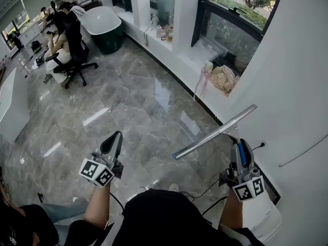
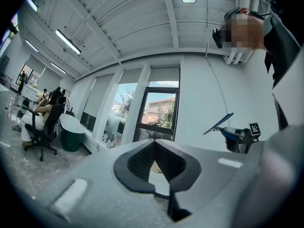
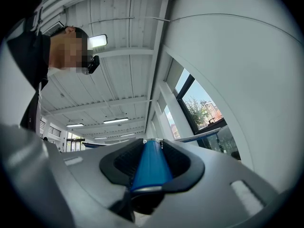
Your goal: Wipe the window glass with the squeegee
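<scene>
**Squeegee held in the right gripper, clear of the glass**

- Right hand-held gripper [image 1: 240, 148]: jaws closed on the blue handle of the squeegee [image 1: 215, 132]. The handle runs straight out between the pads.
- The squeegee's long metal blade sits crosswise above the jaws, tilted with its right end higher. It hangs in the air in front of the white wall [image 1: 297, 76], apart from the window [image 1: 233, 19], which lies farther ahead.
- Left hand-held gripper [image 1: 114, 141]: jaw tips together with nothing between them (its own view shows only the room past the pads). It is raised over the marble floor [image 1: 138, 101], well apart from the right one.
- A netted bag [image 1: 224, 78] lies on the windowsill below the glass.
- Far left: a seated person [image 1: 60, 44] and a green bathtub [image 1: 104, 27].
</scene>
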Motion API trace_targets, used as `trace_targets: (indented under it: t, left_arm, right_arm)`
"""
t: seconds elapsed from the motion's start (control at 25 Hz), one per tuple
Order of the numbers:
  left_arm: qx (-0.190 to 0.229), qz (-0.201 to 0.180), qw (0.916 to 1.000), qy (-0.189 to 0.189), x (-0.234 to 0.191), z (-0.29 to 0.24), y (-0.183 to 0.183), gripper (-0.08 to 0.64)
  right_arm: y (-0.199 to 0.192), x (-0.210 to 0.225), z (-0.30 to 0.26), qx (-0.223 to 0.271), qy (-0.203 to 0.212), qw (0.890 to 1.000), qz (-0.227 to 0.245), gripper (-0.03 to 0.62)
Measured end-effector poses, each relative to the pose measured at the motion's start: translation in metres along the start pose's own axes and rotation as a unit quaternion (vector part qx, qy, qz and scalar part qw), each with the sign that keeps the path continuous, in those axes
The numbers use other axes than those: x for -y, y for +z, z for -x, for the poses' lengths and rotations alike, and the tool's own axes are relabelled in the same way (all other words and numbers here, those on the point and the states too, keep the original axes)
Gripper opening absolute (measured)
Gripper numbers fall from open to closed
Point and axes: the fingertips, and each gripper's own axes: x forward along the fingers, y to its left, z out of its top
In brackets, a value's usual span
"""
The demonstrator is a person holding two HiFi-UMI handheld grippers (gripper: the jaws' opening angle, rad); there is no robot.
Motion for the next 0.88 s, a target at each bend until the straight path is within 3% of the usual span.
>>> trace_targets:
  t: [0.52,0.88]
  left_arm:
    - [0.010,-0.018,0.9994,-0.027,0.057,-0.068,-0.004,0.002]
    - [0.031,-0.029,0.9974,-0.058,0.018,-0.119,0.006,0.002]
  right_arm:
    - [0.005,0.058,0.000,-0.016,0.006,1.000,-0.007,0.132]
    - [-0.002,0.056,-0.058,-0.009,0.007,1.000,0.016,0.132]
